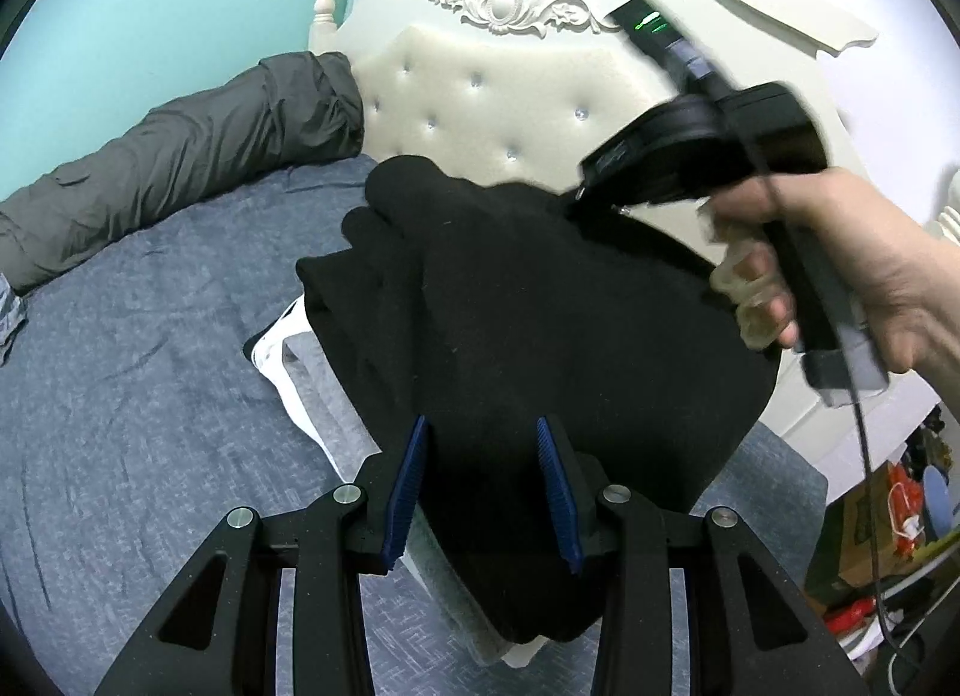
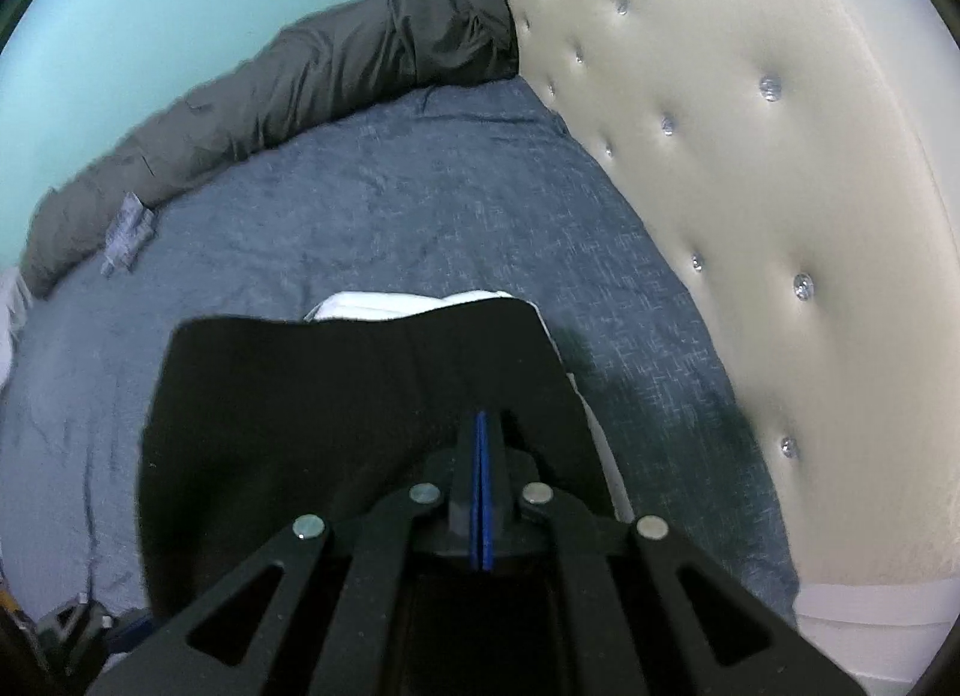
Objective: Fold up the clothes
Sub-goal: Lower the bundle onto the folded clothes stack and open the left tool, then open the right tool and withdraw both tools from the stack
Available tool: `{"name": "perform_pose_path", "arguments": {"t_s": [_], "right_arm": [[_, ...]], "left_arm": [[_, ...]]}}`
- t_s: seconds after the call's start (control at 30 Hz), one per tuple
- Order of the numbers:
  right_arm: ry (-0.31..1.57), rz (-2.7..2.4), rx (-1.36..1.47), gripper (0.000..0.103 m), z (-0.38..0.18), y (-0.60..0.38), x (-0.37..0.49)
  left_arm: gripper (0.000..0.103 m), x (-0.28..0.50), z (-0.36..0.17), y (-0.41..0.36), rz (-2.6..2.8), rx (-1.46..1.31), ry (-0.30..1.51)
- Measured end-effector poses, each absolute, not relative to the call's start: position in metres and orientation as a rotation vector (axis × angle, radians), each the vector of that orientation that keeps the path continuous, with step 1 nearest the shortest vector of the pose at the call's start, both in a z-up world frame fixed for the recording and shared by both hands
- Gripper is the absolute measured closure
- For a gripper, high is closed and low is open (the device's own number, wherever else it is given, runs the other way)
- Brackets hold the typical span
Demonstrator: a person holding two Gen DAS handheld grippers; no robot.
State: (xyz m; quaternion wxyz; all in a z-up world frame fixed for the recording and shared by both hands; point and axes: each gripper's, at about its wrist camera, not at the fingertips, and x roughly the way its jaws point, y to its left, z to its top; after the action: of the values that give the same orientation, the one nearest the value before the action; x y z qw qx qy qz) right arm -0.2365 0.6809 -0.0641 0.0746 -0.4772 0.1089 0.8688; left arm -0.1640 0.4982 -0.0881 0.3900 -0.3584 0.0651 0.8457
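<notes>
— Where is the garment now?

— I see the black garment lifted over the bed. My right gripper has its pads pressed together on one edge of the cloth. My left gripper has its pads apart, with the cloth lying between them; I cannot tell if they touch it.

— Is there free room?

— Yes, bare blue cover to the left, up to the grey bolster. The headboard is close on the right.

— What is hidden?

— A white thing under the garment; I cannot make it out.
</notes>
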Motion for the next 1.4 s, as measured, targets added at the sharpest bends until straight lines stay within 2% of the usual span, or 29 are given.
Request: {"name": "perform_pose_path", "arguments": {"t_s": [0.27,0.5,0.7,1.23,1.4], "right_arm": [[0.250,2.780,-1.205,0.103,-0.018,0.673,-0.154],[0.220,2.806,-1.216,0.103,-0.050,0.662,-0.092],[0.357,2.776,-1.162,0.103,-0.068,0.670,-0.084],[0.339,2.831,-0.935,0.103,-0.008,0.628,-0.013],[0.356,2.836,-0.895,0.102,0.005,0.609,0.018]], "left_arm": [[0.063,-0.155,-0.081,0.495,2.175,-0.905,0.181],[0.063,-0.147,-0.075,0.494,2.194,-0.902,0.195],[0.063,-0.147,-0.084,0.495,2.201,-0.940,0.172],[0.061,-0.090,-0.009,0.448,2.249,-0.832,0.113],[0.052,-0.063,0.012,0.429,2.257,-0.798,0.109]]}}
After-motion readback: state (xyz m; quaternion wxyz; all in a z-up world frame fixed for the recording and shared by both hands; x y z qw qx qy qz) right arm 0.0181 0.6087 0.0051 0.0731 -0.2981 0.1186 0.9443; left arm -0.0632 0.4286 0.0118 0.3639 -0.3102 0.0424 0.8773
